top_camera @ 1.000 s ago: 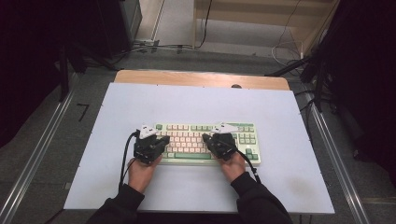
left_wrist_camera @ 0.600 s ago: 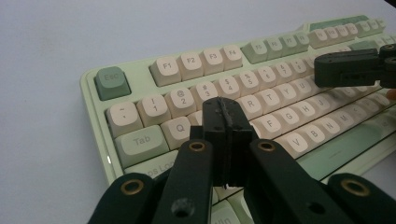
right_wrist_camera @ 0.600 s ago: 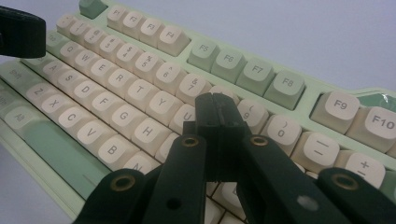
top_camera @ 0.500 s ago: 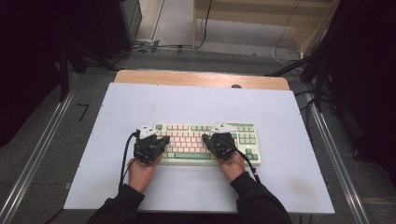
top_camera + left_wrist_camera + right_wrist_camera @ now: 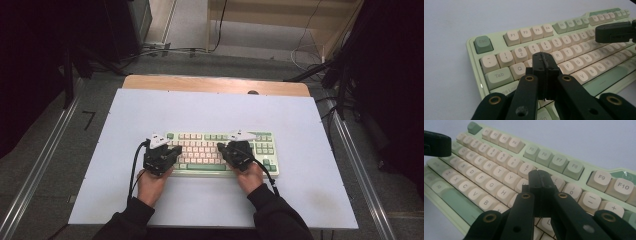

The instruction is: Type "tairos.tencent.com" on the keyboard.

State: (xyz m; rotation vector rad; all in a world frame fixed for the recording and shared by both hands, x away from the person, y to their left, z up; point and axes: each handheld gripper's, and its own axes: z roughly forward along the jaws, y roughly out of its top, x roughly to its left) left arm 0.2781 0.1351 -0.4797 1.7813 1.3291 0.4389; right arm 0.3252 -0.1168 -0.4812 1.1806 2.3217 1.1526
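Note:
A pale green keyboard [image 5: 265, 145] with cream and green keys lies on the white table top [image 5: 200, 107], near its front middle. My left gripper [image 5: 172, 150] hangs over the keyboard's left end, shut with nothing held; in the left gripper view its closed tips [image 5: 545, 61] sit over the keys near W and E of the keyboard [image 5: 574, 47]. My right gripper [image 5: 223, 147] is over the keyboard's right half, shut and holding nothing. The right gripper view puts its closed tips [image 5: 539, 178] above the keys near U and I of the keyboard [image 5: 499, 162].
A wooden strip [image 5: 215, 84] runs along the table's far edge. Metal rails [image 5: 37, 170] flank the table on both sides. Cables lie on the floor [image 5: 165, 50] behind it. Bare table surface surrounds the keyboard.

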